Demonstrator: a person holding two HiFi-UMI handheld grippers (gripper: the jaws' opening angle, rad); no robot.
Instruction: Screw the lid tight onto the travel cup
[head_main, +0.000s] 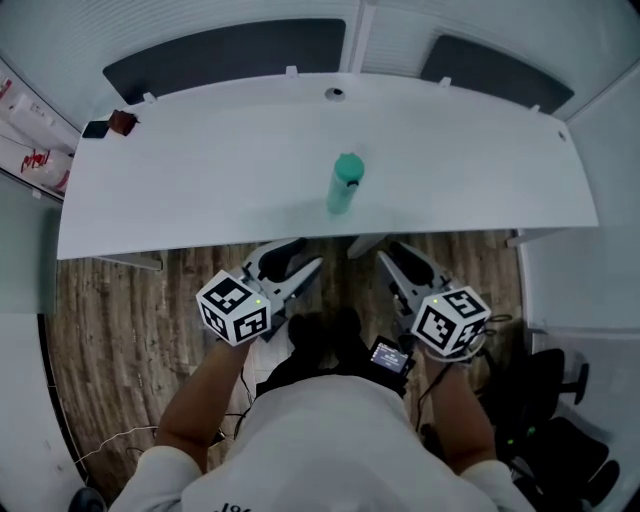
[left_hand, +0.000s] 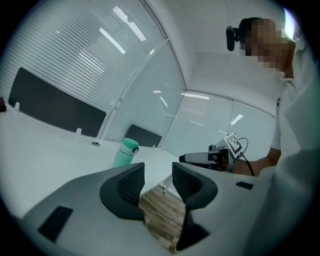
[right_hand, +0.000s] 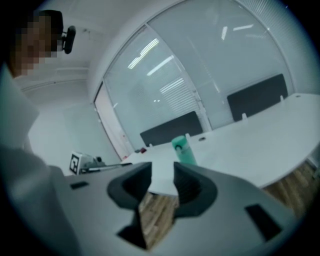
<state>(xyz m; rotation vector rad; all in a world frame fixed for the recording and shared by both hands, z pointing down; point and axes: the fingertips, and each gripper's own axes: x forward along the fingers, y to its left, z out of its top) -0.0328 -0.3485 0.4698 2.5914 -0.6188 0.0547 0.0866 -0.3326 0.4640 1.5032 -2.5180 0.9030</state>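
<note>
In the head view, the travel cup (head_main: 342, 190) stands upright on the white table (head_main: 200, 170), near the front edge, with its lid (head_main: 349, 168) on top. Only this view shows both tools at once: the left gripper (head_main: 292, 263) and the right gripper (head_main: 384, 256) hang over the wooden floor (head_main: 120, 330), short of the table edge and well apart from the cup. The cup lies at about 1 o'clock from the left gripper and 11 o'clock from the right. This view also shows a small dark and red object (head_main: 112, 124) at the table's far left corner, at 10 o'clock from the cup.

The left gripper view shows what the head view cannot — the jaws stand apart with only floorboards and the table edge between them, so this gripper is released and empty. The cup sits on the table at 11 o'clock from the gap, beyond the left jaw and touching neither pad. The right gripper shows at 3 o'clock, pointing inward.

In the right gripper view, the jaws likewise stand apart with nothing gripped — only floor and table edge show through the gap. The cup rises at about 1 o'clock, past the right jaw's tip and clear of it. The left gripper's marker cube (right_hand: 75, 162) shows at 9 o'clock.
</note>
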